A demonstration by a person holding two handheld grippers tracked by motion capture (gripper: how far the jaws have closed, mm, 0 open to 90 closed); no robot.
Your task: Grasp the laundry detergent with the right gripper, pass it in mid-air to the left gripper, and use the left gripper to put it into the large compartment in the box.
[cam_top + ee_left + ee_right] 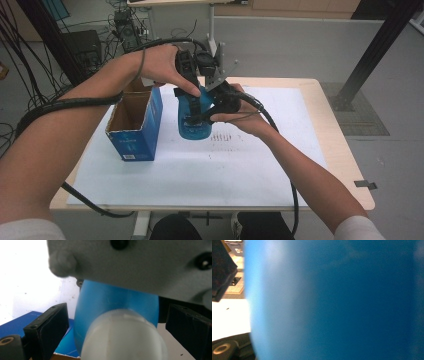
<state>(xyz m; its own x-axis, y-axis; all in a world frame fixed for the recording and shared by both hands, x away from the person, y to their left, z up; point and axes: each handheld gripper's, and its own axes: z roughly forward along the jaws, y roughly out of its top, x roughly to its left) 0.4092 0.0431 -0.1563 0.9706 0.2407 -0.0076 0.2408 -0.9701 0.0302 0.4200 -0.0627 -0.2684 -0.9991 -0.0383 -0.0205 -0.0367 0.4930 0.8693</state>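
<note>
High view evenly lit, sharp, soft shadows under forearms; gripper views blurred close-up, blue bottle [332,300] out of focus, white sheet [27,280] overexposed

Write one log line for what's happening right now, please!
blue bottle upright on white sheet | left tool open, jaws either side of white cap | right tool against bottle side, grip unclear | open blue box beside bottle

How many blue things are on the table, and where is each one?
2. The open blue box stands on the table's left side; the blue bottle is just to its right, between the two grippers. Nothing else blue shows, though the hands may hide something small.
</note>
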